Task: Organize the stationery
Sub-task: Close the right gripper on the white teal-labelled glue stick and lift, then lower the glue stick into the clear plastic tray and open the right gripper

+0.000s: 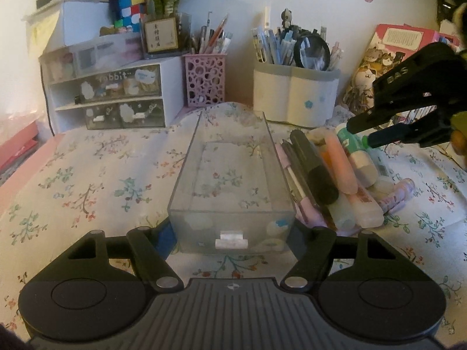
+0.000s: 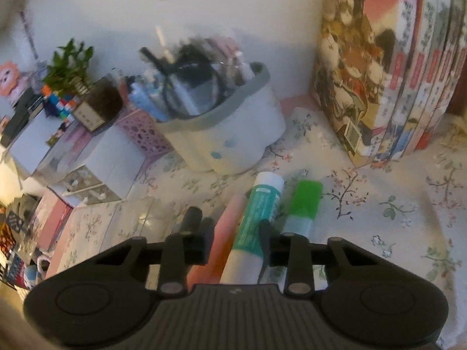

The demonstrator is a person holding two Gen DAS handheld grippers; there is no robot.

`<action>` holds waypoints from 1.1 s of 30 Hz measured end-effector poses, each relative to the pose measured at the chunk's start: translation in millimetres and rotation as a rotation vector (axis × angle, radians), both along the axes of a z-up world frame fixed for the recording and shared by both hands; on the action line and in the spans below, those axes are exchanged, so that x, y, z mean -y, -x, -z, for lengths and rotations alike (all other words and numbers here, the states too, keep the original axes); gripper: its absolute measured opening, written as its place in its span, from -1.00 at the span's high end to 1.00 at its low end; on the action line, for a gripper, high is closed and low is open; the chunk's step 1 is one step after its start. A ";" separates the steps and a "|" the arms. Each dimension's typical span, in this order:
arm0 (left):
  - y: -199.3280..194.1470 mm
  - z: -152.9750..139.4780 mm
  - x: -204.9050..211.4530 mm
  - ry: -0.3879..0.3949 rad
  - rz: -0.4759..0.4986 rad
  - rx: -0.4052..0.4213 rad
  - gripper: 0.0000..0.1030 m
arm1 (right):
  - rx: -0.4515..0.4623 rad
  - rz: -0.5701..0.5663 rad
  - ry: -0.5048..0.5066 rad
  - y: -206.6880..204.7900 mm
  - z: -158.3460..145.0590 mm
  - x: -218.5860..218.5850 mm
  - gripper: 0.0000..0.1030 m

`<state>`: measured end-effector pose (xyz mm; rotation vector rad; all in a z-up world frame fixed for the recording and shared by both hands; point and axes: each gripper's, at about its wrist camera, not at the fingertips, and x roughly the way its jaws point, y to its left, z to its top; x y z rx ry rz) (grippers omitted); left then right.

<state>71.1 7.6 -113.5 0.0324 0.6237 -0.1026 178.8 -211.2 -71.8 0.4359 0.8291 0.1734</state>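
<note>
A clear plastic drawer lies lengthways on the flowered cloth, with nothing inside. My left gripper is shut on its near end, one pad against each side wall. To the drawer's right is a heap of stationery: a black marker, a pink highlighter and a teal-and-white glue stick. My right gripper hangs over the far end of that heap. In the right wrist view its fingers stand a little apart over the glue stick and the pink highlighter; nothing is pinched. A green highlighter lies just right of them.
A pink mesh pen cup and a white-and-grey pen holder stand behind the drawer. A small drawer cabinet is at the back left, and a row of books at the back right.
</note>
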 end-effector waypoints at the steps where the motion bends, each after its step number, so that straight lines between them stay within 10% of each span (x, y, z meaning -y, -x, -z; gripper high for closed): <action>1: -0.9 -0.1 -0.7 0.005 0.002 0.000 -0.40 | -0.015 0.005 0.000 -5.2 1.8 0.5 0.79; 16: -1.6 1.2 -0.5 0.012 -0.015 0.001 -0.41 | -0.166 -0.021 0.117 -46.7 5.2 -13.2 0.67; 33: -1.3 1.6 -0.2 0.003 -0.009 0.001 -0.41 | -0.089 0.058 -0.032 -23.1 -22.2 -10.2 0.71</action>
